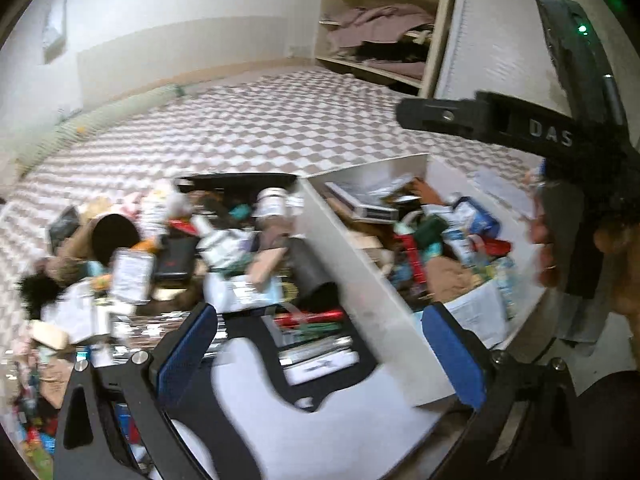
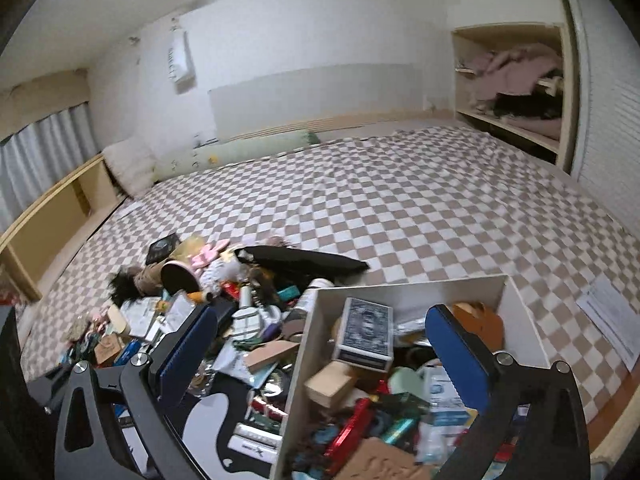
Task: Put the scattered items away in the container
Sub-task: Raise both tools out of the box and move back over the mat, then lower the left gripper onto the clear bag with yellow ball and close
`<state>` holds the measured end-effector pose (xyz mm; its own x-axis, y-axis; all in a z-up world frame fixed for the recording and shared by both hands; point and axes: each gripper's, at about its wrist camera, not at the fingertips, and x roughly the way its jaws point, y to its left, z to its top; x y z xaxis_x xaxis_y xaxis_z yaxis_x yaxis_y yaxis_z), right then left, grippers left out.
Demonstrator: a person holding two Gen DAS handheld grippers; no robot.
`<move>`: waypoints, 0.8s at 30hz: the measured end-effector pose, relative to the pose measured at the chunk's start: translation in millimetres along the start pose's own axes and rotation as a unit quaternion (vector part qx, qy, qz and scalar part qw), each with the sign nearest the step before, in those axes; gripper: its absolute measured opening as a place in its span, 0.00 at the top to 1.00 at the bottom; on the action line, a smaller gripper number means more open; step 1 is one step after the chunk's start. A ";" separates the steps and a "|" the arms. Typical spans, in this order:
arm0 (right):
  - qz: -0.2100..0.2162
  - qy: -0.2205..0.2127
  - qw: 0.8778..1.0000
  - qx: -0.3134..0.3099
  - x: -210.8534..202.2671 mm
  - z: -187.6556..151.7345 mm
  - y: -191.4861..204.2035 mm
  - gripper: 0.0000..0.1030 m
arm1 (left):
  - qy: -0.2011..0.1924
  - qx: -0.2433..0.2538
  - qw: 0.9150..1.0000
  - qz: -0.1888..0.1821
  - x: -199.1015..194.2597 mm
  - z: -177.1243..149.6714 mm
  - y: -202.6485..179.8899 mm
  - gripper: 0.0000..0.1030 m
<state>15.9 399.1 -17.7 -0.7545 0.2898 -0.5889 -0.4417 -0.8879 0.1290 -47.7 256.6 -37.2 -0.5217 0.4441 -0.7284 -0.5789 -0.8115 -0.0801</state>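
Both grippers are hovering over the mess on the checkered bedspread (image 2: 400, 208). The left gripper (image 1: 320, 336) is hanging with its blue pads spread wide and nothing between them, straddling the near wall of the white box (image 1: 360, 280). Under it a heap of scattered items (image 1: 180, 256) is lying on the bed just left of the box: small cartons, a black wallet-like case, a white jar, a dark furry thing at the far left. The picture is smeared, so finer detail is hard to make out.

The right gripper (image 2: 320, 344) is likewise standing open and empty, one blue pad (image 2: 188, 344) sitting over the pile and the other over the box interior. Inside the container (image 2: 408, 282) a blue patterned card box (image 2: 364, 332) is resting on top, with a tan wooden block (image 2: 330, 386), a red strip and an orange-brown piece around it. A long black pouch (image 2: 304, 262) is lying on the bedspread beyond the pile, and a sheet of paper (image 2: 612, 320) is sitting off to the right of the box.
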 end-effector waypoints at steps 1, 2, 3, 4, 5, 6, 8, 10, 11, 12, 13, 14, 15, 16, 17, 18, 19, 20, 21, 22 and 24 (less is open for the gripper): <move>-0.002 0.004 1.000 -0.010 1.5 1.0 6.4 0.00 | 0.001 0.000 1.000 0.011 -3.4 -1.4 6.0 0.00; -0.006 0.007 1.000 -0.020 3.1 1.6 12.8 0.00 | 0.003 0.000 1.000 0.021 -6.7 -2.9 11.9 0.00; -0.007 0.010 1.000 -0.028 4.5 0.9 18.1 0.00 | 0.004 -0.001 1.000 0.030 -9.9 -4.3 18.1 0.00; -0.007 0.013 0.999 -0.037 6.0 -0.3 22.8 0.00 | 0.007 -0.006 0.999 0.037 -12.6 -5.8 24.9 0.00; -0.007 0.018 0.999 -0.046 8.2 -1.6 29.3 0.00 | 0.010 -0.011 0.999 0.044 -15.6 -7.6 32.1 0.00; -0.007 0.024 0.998 -0.056 10.4 -3.2 35.6 0.00 | 0.015 -0.018 0.998 0.051 -19.2 -10.1 40.7 0.00; -0.005 0.035 0.997 -0.073 14.4 -8.5 45.8 0.00 | 0.026 -0.022 0.998 0.061 -24.7 -16.9 55.0 0.00; -0.004 0.046 0.995 -0.094 17.1 -14.6 55.3 0.00 | 0.036 -0.020 0.997 0.073 -29.2 -24.2 67.5 0.00; -0.007 0.051 0.993 -0.108 18.7 -18.1 60.6 0.00 | 0.041 -0.018 0.996 0.079 -31.5 -27.9 73.7 0.00; -0.010 0.059 0.990 -0.126 21.6 -22.4 67.6 0.00 | 0.045 -0.017 0.995 0.084 -33.7 -31.5 79.9 0.00; -0.014 0.068 0.987 -0.142 25.0 -27.0 74.3 0.00 | 0.050 -0.016 0.995 0.090 -36.0 -35.2 86.1 0.00; -0.017 0.078 0.984 -0.157 28.3 -31.7 81.1 0.00 | 0.055 -0.015 0.994 0.096 -38.2 -38.9 92.3 0.00; -0.017 0.087 0.981 -0.171 31.7 -36.7 88.8 0.00 | 0.060 -0.013 0.993 0.101 -40.3 -43.2 98.8 0.00; -0.017 0.096 0.978 -0.184 35.1 -41.5 96.2 0.00 | 0.067 -0.010 0.992 0.106 -41.8 -48.2 105.0 0.00; -0.018 0.100 0.976 -0.192 37.1 -44.5 102.0 0.00 | 0.073 -0.010 0.992 0.107 -42.5 -52.0 110.1 0.00; -0.025 0.100 0.975 -0.198 39.2 -47.9 109.1 0.00 | 0.082 -0.012 0.991 0.107 -43.1 -57.6 116.4 0.00; -0.024 0.102 0.974 -0.199 40.2 -49.1 113.6 0.00 | 0.091 -0.013 0.990 0.108 -43.7 -63.0 122.2 0.00; -0.022 0.105 0.974 -0.200 41.3 -50.5 118.1 0.00 | 0.099 -0.013 0.989 0.109 -44.3 -67.5 127.0 0.00; -0.014 0.111 0.973 -0.200 43.4 -52.6 123.4 0.00 | 0.105 -0.011 0.988 0.112 -44.7 -71.6 131.4 0.00; -0.006 0.116 0.973 -0.200 45.6 -54.7 128.7 0.00 | 0.110 -0.009 0.987 0.116 -44.9 -75.9 135.5 0.00; 0.012 0.133 0.970 -0.205 51.3 -60.9 140.2 0.00 | 0.122 -0.005 0.984 0.127 -45.0 -86.5 146.1 0.00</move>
<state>-55.1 267.7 -78.3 -0.5854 0.2137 -0.7821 -0.1548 -0.9763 -0.1509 -54.6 85.3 -75.0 -0.4814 0.1231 -0.8678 -0.4422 -0.8890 0.1192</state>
